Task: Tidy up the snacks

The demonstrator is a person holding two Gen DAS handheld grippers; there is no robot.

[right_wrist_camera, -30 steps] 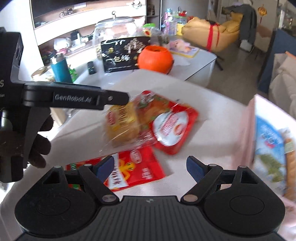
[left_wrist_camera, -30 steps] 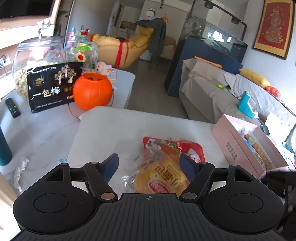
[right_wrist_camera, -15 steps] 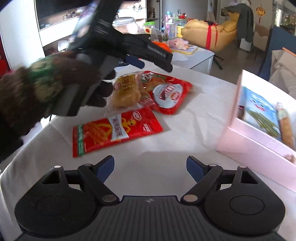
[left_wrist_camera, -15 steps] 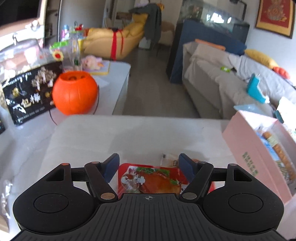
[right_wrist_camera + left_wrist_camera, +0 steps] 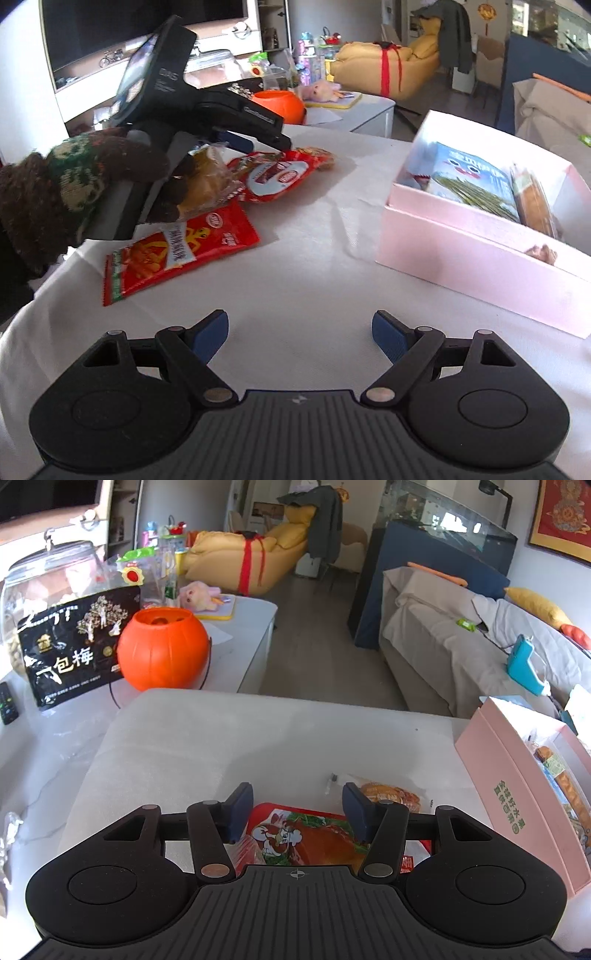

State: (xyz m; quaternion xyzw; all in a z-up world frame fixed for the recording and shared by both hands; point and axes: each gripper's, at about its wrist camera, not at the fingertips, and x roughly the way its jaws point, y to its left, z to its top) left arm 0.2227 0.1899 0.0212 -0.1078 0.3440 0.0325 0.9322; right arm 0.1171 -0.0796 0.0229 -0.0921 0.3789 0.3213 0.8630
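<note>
A red snack packet (image 5: pixel 295 836) with a cartoon print lies on the white tablecloth (image 5: pixel 258 738), between the closing jaws of my left gripper (image 5: pixel 297 812). The pads do not visibly press on it. A clear-wrapped bun (image 5: pixel 391 794) lies just right of that gripper. In the right wrist view a gloved hand (image 5: pixel 74 184) holds the left gripper (image 5: pixel 262 146) low over the red packet (image 5: pixel 273 177) and a yellow bun packet (image 5: pixel 207 181). A flat red packet (image 5: pixel 177 251) lies nearer. My right gripper (image 5: pixel 299 332) is open and empty over bare cloth.
An open pink box (image 5: pixel 461 240) with several snacks inside stands at the right, also seen as the pink box (image 5: pixel 498 794) in the left wrist view. Behind the table stand an orange pumpkin bucket (image 5: pixel 162 650), a black bag (image 5: pixel 74 642) and a glass jar (image 5: pixel 48 572). A sofa (image 5: pixel 461 646) is at the far right.
The left gripper moved forward and down over the packets, and its jaws narrowed around the red one. The right gripper drew back, so the packets and pink box now sit farther off.
</note>
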